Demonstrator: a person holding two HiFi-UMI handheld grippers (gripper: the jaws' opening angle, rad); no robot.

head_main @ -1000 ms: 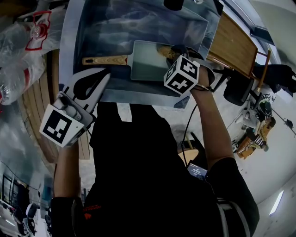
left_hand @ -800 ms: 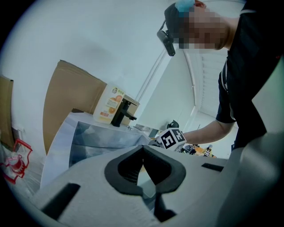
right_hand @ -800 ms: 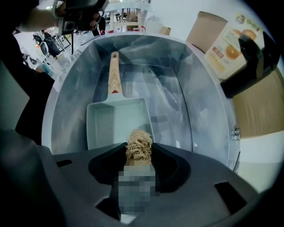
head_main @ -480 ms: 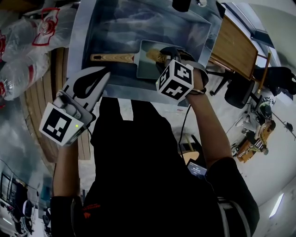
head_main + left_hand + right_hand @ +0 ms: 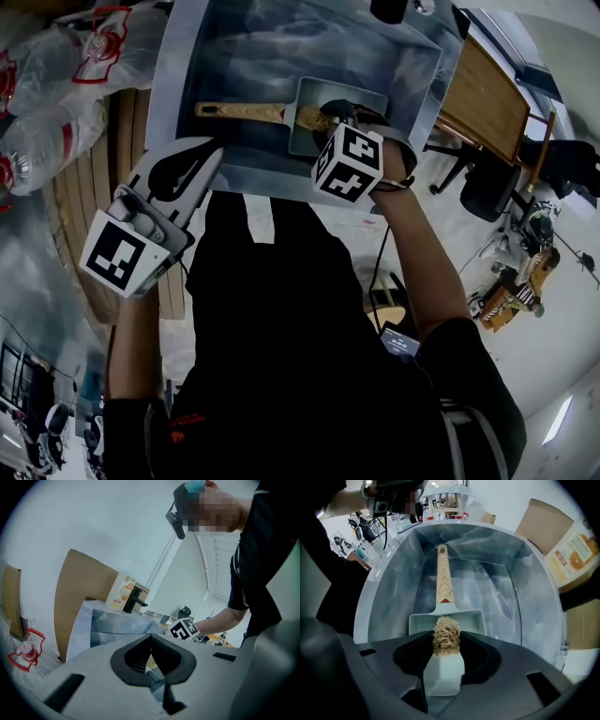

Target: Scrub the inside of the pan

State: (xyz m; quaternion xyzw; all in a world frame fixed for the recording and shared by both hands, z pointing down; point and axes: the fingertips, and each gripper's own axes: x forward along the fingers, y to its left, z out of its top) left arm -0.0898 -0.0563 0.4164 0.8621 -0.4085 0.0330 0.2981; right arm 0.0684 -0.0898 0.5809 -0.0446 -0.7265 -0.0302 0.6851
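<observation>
Shifted handleward over the pan (image 5: pixel 471 623), right hand-held gripper (image 5: pixel 446 644), clamped on a scrubber (image 5: pixel 446 633), should press into corners; left hand-held gripper (image 5: pixel 151 645) closed, empty

Dim, bluish, heavy fisheye distortion.

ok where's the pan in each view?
Head view: pan top centre, inside the sink, wooden handle pointing left.
Left gripper view: not clearly visible; the closed jaws cover that spot.
Right gripper view: pan centre, just beyond the scrubber in the jaws.
Shared landmark: the sink, in all three.
</observation>
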